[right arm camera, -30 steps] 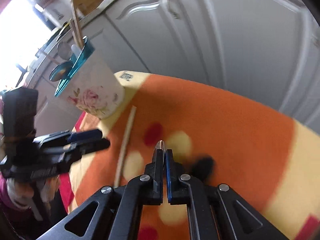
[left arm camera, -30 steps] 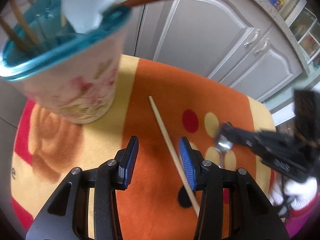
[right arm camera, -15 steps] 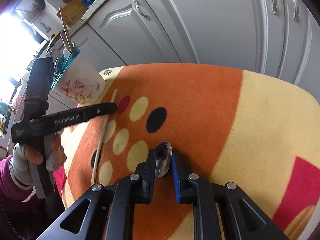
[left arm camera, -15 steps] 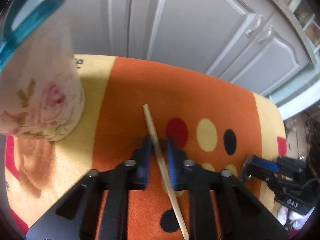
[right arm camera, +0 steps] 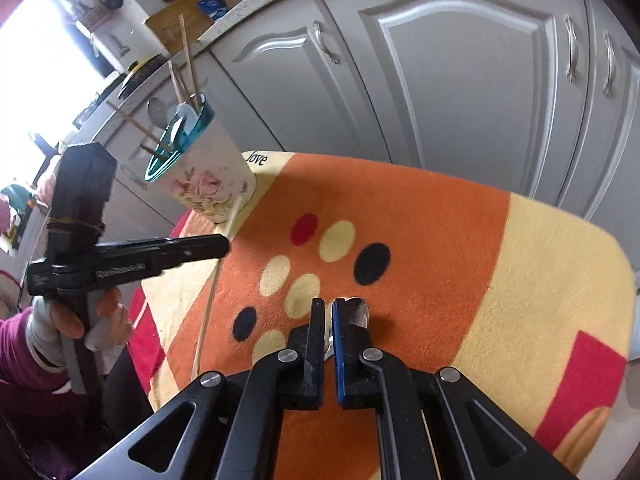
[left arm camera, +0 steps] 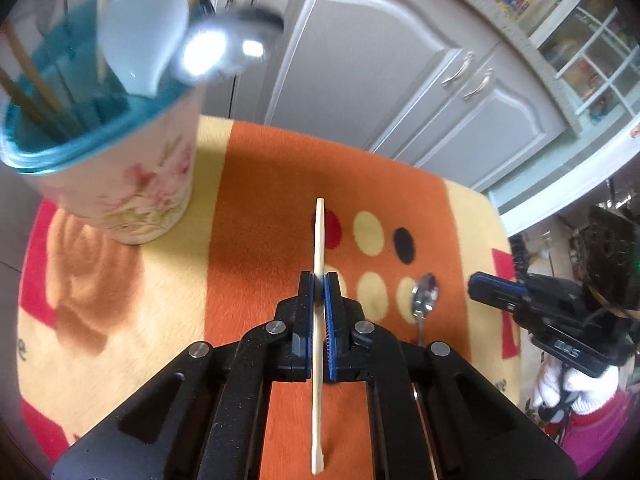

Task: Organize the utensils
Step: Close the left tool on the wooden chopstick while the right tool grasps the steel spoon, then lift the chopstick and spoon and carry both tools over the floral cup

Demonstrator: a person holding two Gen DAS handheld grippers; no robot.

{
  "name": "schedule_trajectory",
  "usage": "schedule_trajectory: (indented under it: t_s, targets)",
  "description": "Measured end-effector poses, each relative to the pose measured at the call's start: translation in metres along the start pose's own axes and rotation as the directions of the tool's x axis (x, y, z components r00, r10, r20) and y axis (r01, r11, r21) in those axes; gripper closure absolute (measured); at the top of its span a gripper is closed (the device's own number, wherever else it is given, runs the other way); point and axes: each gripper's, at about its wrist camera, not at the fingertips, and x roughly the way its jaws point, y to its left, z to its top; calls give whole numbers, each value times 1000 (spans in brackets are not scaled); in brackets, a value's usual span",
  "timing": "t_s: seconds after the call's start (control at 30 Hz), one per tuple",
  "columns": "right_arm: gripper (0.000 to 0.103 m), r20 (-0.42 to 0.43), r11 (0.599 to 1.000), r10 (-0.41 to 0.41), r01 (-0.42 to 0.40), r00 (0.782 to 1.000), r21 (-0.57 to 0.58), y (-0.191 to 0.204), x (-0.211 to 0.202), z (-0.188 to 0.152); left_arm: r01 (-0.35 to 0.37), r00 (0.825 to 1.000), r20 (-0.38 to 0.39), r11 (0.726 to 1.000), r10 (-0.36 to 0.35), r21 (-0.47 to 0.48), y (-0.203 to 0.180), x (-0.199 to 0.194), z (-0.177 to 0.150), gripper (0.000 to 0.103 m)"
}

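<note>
The left gripper (left arm camera: 319, 280) has its fingers (left arm camera: 306, 312) pressed together on a wooden chopstick (left arm camera: 319, 240), which runs straight through the narrow slot between the blue pads; its far end sticks out well past the fingertips towards the cabinet doors (left arm camera: 360, 60), and its near end reaches back under the gripper body. From the right wrist view the same chopstick (right arm camera: 208, 304) shows as a thin pale line crossing under the left gripper (right arm camera: 224, 245), close to the left edge of the orange blanket (left arm camera: 260, 208) that covers the bench.

The right gripper (right arm camera: 327, 304) has its fingers (right arm camera: 316, 332) almost closed, a thin gap left between them, with a metal spoon (right arm camera: 357, 312) gripped there: its bowl shows just beyond the right fingertip and a sliver of its handle in the gap. In the left wrist view the spoon (left arm camera: 426, 300) lies by the pale dots of the blanket, near the right edge, and the right gripper (left arm camera: 496, 292) appears just beside it, apart from its bowl.

A floral utensil cup (left arm camera: 120, 184) with a teal insert stands at the far left corner of the blanket, holding chopsticks, a white spoon (left arm camera: 140, 44) and a shiny metal ladle (left arm camera: 228, 48).
</note>
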Motion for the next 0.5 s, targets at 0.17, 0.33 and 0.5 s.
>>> schedule_trajectory:
  t_s: [0.17, 0.33, 0.5]
  targets:
    - [79, -13, 998, -63, 63, 998, 6, -12, 10, -4, 17, 999, 38, 1000, -18, 15, 0, -29, -10, 100]
    - [73, -67, 998, -42, 44, 997, 40, -24, 44, -7, 7, 998, 54, 1000, -8, 29, 0, -42, -15, 100]
    - [100, -47, 997, -6, 10, 999, 70, -25, 46, -4, 8, 998, 64, 1000, -9, 21, 0, -52, -18, 100]
